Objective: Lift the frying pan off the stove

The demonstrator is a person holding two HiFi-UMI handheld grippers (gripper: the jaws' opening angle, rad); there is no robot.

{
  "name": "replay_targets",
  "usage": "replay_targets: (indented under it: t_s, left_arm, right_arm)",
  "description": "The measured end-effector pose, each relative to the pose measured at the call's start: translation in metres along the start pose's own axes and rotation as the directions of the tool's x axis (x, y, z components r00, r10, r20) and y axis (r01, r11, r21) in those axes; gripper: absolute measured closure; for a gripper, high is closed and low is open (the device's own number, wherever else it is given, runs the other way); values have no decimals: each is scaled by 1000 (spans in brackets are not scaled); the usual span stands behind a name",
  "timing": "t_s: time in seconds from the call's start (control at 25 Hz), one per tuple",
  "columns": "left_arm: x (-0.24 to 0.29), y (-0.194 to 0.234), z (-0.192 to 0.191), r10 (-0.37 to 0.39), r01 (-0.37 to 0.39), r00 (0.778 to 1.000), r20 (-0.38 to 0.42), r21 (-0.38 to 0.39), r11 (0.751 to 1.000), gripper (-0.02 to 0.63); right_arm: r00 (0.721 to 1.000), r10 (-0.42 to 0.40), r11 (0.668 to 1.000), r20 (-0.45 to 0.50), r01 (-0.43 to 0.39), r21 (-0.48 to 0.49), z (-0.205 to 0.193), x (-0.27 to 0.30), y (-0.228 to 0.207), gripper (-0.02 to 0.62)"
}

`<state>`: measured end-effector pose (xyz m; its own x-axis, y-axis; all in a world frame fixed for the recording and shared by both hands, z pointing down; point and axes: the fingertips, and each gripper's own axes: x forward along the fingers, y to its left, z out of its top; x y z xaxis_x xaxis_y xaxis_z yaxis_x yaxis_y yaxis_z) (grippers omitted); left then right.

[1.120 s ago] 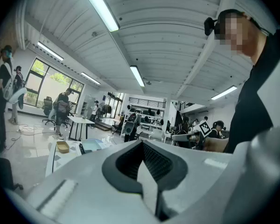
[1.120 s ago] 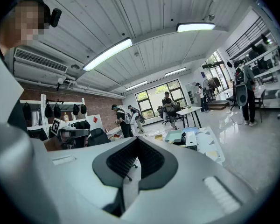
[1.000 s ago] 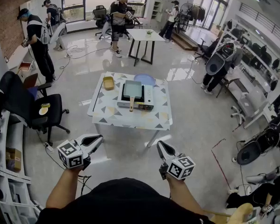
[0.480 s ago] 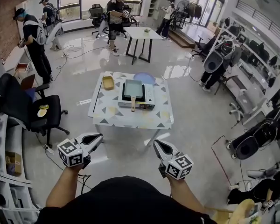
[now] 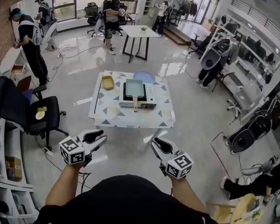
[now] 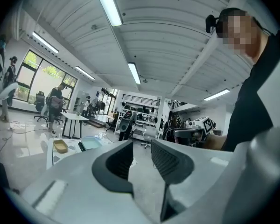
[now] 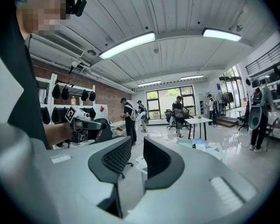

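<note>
- The frying pan (image 5: pixel 134 88), a rectangular type with a pale green inside, is seated on the stove (image 5: pixel 149 97), a portable single-burner unit. Its wooden handle (image 5: pixel 136 107) is pointed over the stove's front edge toward the person, which is judged to be the side offered for a grasp.
- The stove is set on the desk (image 5: pixel 107 118), toward its far edge. The desk top is printed with a triangle pattern.
- A yellow tray (image 5: pixel 108 82) is placed to the left of the stove, apart from it, and a blue dish (image 5: pixel 144 77) is laid just behind it. Neither is judged to obstruct the handle.
- The left tool (image 5: pixel 99 137) and the right tool (image 5: pixel 156 145) are held low, close to the body and well apart from the desk, with bare floor between. The pan is thus out of reach, and the lift is judged not yet begun.
- In the left gripper view, the jaws of the left tool (image 6: pixel 141 146) are seen parted by a narrow gap, with nothing between them.
- In the right gripper view, the jaws of the right tool (image 7: pixel 136 146) are likewise parted and empty.
- Each tool is fitted with a marker cube (image 5: pixel 72 150) bearing black-and-white square codes, judged to serve for tracking. No letters are carried on them.
- No brand, label or writing can be read on the pan, stove or desk at this range.
</note>
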<state>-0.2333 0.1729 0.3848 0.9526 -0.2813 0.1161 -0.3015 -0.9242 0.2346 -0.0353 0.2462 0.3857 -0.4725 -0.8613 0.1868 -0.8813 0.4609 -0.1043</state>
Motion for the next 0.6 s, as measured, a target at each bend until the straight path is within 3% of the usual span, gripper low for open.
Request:
replay_targets:
  t_s: [0.24,0.6]
  left_arm:
    - [-4,12,-1,-10,10,1000,-6,-4,1000,455]
    - [0,11,-5,-37,37,999,-11,-17,999,439]
  right_arm:
    - [998,-55,997,-16,54,-51,2,0,3,451]
    - [995,-95,994,-30,93,-51,6,-3,-10,448]
